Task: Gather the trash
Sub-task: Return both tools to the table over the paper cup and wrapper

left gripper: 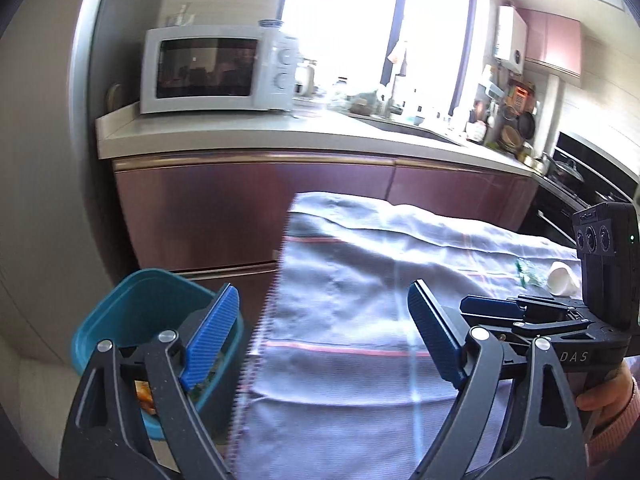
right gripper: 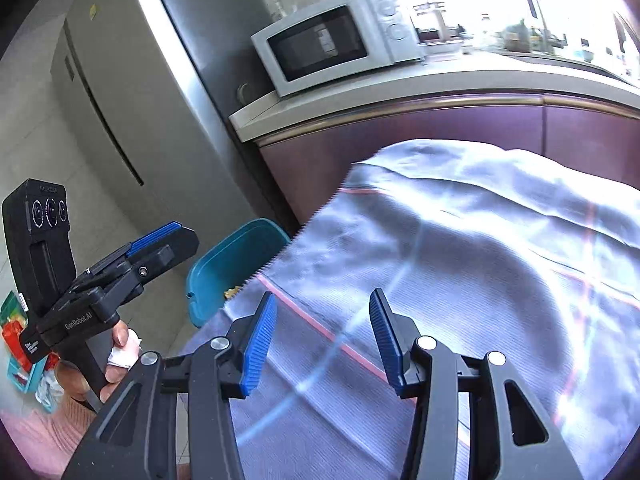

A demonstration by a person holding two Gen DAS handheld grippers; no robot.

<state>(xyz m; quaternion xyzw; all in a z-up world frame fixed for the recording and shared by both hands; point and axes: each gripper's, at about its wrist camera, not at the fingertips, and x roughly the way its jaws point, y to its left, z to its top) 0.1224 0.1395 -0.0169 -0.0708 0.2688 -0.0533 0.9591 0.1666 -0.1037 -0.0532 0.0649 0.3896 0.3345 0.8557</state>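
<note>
A home kitchen is shown. A white microwave is set on a pale countertop above maroon cabinet fronts. A sink with a tap is placed under a bright window, pans and utensils are crowded beside it, and a tall steel refrigerator is seen.

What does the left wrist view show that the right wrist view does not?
Only the left wrist view: a white cup and a green scrap on the cloth, plus the sink area.
Only the right wrist view: the refrigerator and colourful packaging on the floor.
Both: the teal bin, the cloth-covered table, the microwave, both grippers open and empty.
</note>
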